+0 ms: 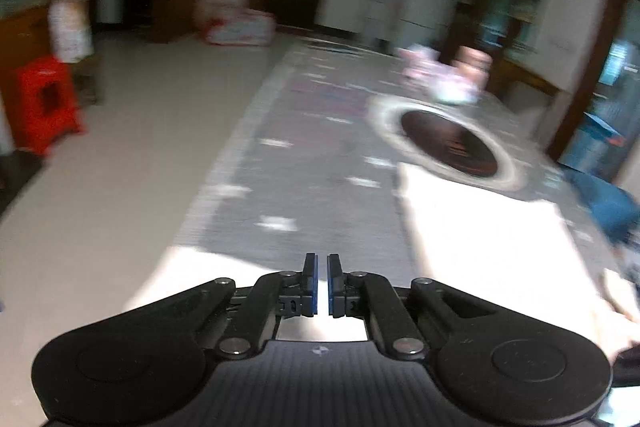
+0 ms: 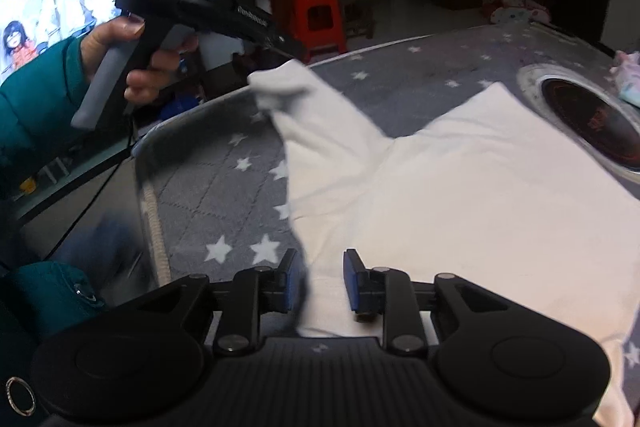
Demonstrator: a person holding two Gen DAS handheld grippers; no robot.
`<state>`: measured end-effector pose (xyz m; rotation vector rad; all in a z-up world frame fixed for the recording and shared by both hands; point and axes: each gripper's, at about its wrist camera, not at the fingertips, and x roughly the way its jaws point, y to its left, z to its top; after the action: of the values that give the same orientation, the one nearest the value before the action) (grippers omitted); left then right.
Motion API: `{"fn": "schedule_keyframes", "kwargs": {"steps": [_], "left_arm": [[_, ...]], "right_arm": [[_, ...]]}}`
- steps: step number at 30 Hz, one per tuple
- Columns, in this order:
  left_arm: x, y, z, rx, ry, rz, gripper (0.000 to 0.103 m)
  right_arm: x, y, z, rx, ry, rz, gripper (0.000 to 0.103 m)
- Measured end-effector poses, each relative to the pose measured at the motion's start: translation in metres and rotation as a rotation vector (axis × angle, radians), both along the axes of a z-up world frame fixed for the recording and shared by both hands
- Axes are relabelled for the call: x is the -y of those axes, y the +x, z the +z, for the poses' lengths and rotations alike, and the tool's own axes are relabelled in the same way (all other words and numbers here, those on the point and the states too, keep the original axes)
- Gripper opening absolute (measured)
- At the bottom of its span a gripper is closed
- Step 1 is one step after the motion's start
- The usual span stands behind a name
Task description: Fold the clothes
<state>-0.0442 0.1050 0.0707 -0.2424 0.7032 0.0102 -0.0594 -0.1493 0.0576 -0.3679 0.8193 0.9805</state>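
Note:
A white garment [image 2: 460,187] lies spread on the grey star-patterned table cover [image 2: 224,195]. In the right wrist view my left gripper [image 2: 292,53] is shut on the end of the garment's sleeve [image 2: 280,83] and holds it lifted above the table's left side. In the blurred left wrist view the left gripper [image 1: 322,285] has its jaws nearly together, with white cloth [image 1: 492,247] below and to the right. My right gripper [image 2: 320,279] is open, its fingers astride the garment's near edge.
A round dark inset with a pale rim [image 2: 592,119] sits in the table at the right, beyond the garment. Pinkish clothes [image 1: 448,75] lie at the far end. A red stool [image 2: 318,17] and a TV [image 2: 52,7] stand beyond the table's left edge.

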Motion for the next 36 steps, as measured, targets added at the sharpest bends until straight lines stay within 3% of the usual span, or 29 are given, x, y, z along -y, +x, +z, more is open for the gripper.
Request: {"fn": "schedule_keyframes", "kwargs": {"steps": [5,9,14,19,24,30,36], "left_arm": [[0.058,0.017,-0.009,-0.008,-0.041,-0.184,0.005],[0.084,0.033,-0.024,-0.032,-0.058,-0.251,0.005],[0.077,0.045,-0.048,-0.127,-0.056,-0.18,0.005],[0.054,0.039,-0.043,-0.14,-0.069,-0.136,0.005],[0.067,0.047,-0.031,-0.092,-0.08,-0.177,0.007],[0.064,0.077,-0.047,-0.13,-0.06,-0.149,0.007],[0.069,0.075,-0.046,-0.123,-0.006,-0.155,0.007]], "right_arm": [[0.029,0.01,0.001,0.016,-0.019,-0.118,0.024],[0.045,0.018,-0.005,0.012,-0.033,-0.188,0.025],[0.059,0.027,-0.015,0.0,-0.048,-0.251,0.025],[0.065,0.028,-0.019,-0.017,-0.041,-0.257,0.031],[0.068,0.027,-0.015,-0.007,-0.013,-0.261,0.031],[0.081,0.033,-0.015,-0.006,-0.015,-0.339,0.031],[0.12,0.024,0.005,0.036,0.035,-0.43,0.031]]}}
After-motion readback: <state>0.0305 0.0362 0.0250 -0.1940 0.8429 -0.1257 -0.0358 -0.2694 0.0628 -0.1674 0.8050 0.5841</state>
